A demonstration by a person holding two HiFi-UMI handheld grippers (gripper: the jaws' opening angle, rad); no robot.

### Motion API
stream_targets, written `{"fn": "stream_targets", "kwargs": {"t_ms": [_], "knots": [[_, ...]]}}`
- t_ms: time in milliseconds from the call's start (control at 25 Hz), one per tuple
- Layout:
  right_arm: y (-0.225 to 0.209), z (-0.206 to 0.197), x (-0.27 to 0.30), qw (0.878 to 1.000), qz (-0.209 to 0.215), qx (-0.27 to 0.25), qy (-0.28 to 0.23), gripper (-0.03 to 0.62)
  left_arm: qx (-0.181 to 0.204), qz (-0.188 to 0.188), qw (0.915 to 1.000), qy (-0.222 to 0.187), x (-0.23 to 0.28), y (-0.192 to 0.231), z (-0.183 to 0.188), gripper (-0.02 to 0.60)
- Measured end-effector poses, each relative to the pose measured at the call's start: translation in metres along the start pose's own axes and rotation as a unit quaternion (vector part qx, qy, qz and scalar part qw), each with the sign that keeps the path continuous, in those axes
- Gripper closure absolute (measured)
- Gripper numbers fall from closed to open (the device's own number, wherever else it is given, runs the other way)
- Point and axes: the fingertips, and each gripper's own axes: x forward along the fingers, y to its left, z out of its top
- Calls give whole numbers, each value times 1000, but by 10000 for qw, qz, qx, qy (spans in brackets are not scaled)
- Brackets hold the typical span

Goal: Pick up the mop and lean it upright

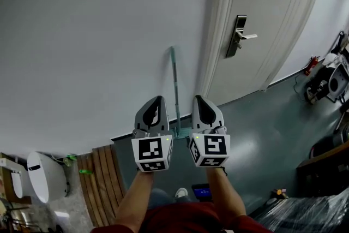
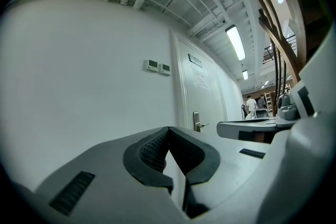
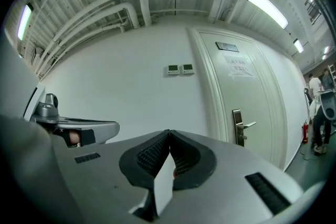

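Observation:
The mop stands upright with its thin teal handle leaning on the white wall, its head low between the two grippers in the head view. My left gripper and right gripper are held side by side in front of it, on either side of the handle and apart from it. Both are shut with nothing between their pads. In the left gripper view the left gripper has its tips together, pointing at the wall. The right gripper points the same way in the right gripper view, tips touching. The mop is out of both gripper views.
A white door with a metal lever handle stands right of the mop. A wooden slatted panel and a white appliance lie at lower left. Equipment and a plastic-wrapped surface crowd the right. People stand down the corridor.

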Motion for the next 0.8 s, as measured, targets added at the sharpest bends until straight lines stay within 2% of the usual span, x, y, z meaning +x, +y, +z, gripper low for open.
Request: {"fn": "stream_targets", "kwargs": {"t_ms": [320,560,800], "knots": [[-10,-17,48,9999,23,-33,111,577,-83,58,9999,132,43,23,-20,575],[-15,-28,101,9997,-58,-77,202,577,-95,-7,9999,46,91,49,-28,575],[-3,-22,162,9997,-147,-51,176,577,-114,-184,9998,11,139,87,-24,575]]}}
